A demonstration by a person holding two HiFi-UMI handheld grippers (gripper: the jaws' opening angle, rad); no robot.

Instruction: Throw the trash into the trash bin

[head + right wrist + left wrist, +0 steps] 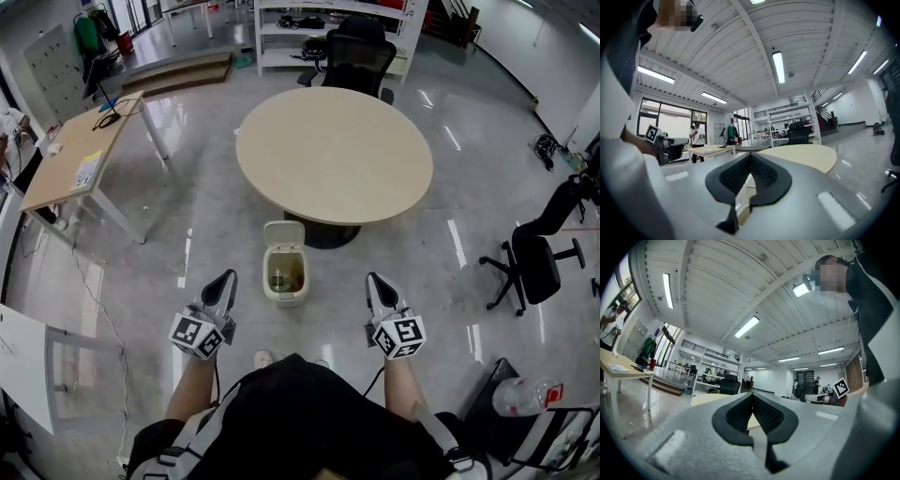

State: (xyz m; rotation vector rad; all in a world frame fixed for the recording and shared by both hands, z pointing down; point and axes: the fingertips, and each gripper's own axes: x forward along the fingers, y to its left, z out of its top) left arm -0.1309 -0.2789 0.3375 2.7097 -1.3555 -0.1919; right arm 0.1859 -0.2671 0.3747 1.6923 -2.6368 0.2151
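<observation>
A small cream trash bin point(285, 274) stands on the floor in front of the round table, lid flipped up, with greenish-brown trash inside it. My left gripper point(225, 281) is held level to the left of the bin, its jaws shut with nothing between them. My right gripper point(374, 281) is level on the bin's right, also shut and empty. In the left gripper view the black pads point(761, 411) meet at the tip, and in the right gripper view the pads point(761, 173) meet the same way. Both grippers point toward the table, apart from the bin.
A round beige table point(334, 155) stands beyond the bin, with a black office chair point(358, 58) behind it. A rectangular wooden desk point(80, 150) is at the left, another black chair point(534, 262) at the right. A plastic bottle point(525, 394) lies near my right side.
</observation>
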